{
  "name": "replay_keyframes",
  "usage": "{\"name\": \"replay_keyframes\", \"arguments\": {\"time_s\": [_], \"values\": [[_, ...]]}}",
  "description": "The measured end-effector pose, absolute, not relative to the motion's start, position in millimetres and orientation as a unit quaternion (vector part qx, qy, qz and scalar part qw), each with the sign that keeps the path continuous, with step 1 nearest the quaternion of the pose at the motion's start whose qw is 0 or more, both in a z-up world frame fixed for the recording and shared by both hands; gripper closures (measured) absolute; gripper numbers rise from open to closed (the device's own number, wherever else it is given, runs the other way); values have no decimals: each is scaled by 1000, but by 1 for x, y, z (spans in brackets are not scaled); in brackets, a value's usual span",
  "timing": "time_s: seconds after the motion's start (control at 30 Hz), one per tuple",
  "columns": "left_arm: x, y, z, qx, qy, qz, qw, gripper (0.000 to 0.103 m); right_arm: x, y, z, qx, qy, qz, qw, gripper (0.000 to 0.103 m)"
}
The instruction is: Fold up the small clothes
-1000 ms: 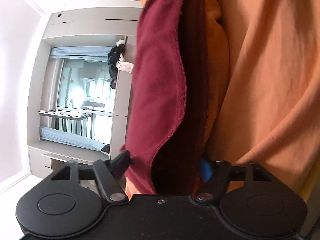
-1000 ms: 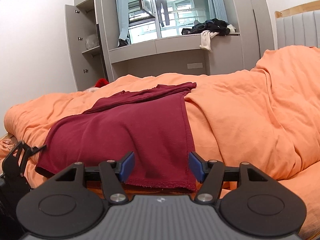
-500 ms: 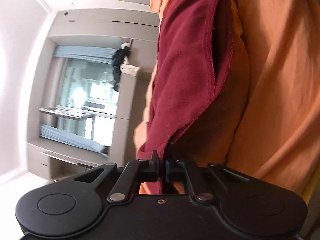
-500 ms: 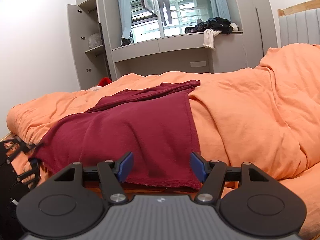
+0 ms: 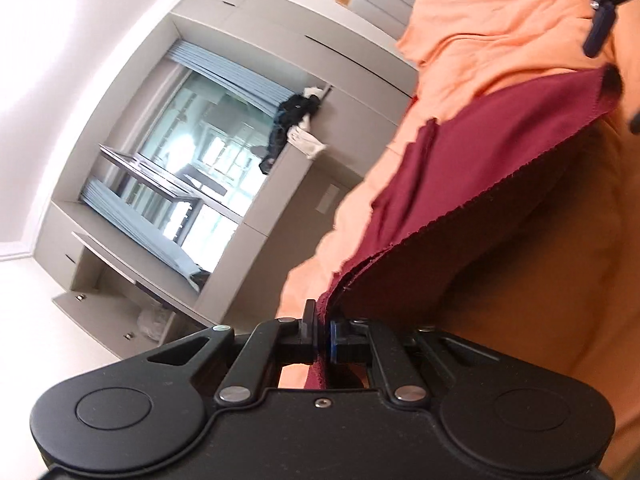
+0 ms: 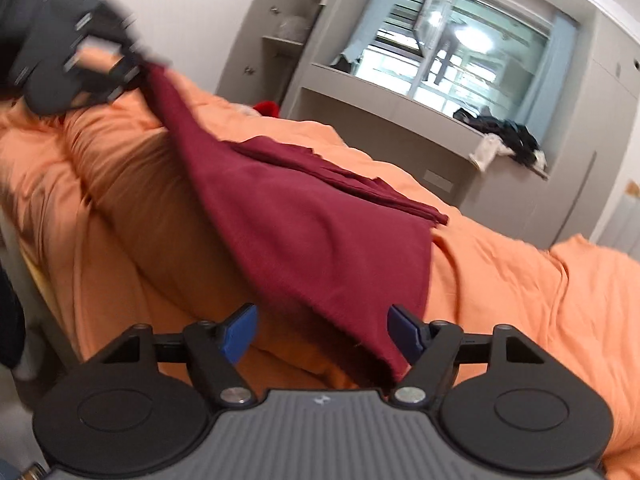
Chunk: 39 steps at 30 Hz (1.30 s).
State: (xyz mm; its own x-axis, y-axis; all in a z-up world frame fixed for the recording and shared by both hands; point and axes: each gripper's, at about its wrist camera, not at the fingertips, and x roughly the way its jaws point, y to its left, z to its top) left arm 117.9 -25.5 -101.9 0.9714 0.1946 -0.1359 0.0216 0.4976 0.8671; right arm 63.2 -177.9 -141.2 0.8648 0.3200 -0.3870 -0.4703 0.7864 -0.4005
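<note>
The left gripper (image 5: 323, 334) is clamped tight on one corner of the maroon cloth (image 5: 460, 184), its jaws pressed together with the fabric pinched between them; from the right wrist view that same gripper (image 6: 132, 74) appears blurred at upper left, holding the corner up off the bed. The cloth (image 6: 312, 232) slopes down from that raised corner across the orange duvet (image 6: 520, 280), its far part lying in folds on the bedding. Its near lower corner sits between the jaws of the right gripper (image 6: 322, 334) — these have just been opening wider, and the blue pads (image 6: 240, 330) stand apart from the fabric, not pressing it. Beyond the bed a grey window ledge (image 6: 400, 108) carries a heap of dark and white clothes (image 6: 504, 136), with a window (image 6: 460, 56) above and open cupboard shelves (image 6: 280, 40) to its left.
</note>
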Motion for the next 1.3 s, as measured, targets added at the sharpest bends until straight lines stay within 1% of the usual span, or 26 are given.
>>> {"name": "replay_keyframes", "arguments": {"time_s": [0.1,0.2,0.3,0.37,0.4,0.47,0.5,0.53,0.67,0.73,0.8,0.87,0.93,1.07,1.3], "values": [[126,-28,-99,503,100,53,857,98,64,-168,-148,-297,132,183,928,27],[133,-30,-92,490,98,59,864,98,74,-159,-157,-332,141,163,918,28],[133,-32,-83,472,91,67,874,98,76,-150,-166,-341,138,146,918,36],[137,-32,-78,464,90,70,879,98,82,-143,-174,-346,137,126,919,38],[138,-31,-76,460,90,70,881,98,87,-139,-178,-348,145,121,918,42],[137,-30,-75,454,92,70,883,98,98,-130,-188,-365,156,113,911,59],[137,-30,-74,452,96,70,884,98,100,-127,-191,-373,158,107,908,84],[135,-29,-75,452,99,68,884,98,102,-127,-190,-374,160,104,908,89],[127,-23,-78,452,110,58,883,98,92,-151,-162,-323,154,117,926,92],[125,-18,-81,447,122,50,885,98,89,-168,-139,-287,168,148,931,93],[124,-10,-80,422,140,38,895,98,97,-183,-113,-244,207,200,926,93],[128,3,-73,373,166,17,913,98,117,-202,-84,-172,255,252,917,93],[135,14,-67,341,182,10,922,98,140,-211,-56,-137,282,283,906,94],[157,37,-41,295,187,8,937,98,192,-211,-15,-131,313,314,887,94],[215,64,-14,265,214,-6,940,98,277,-187,36,-167,323,322,874,95]]}}
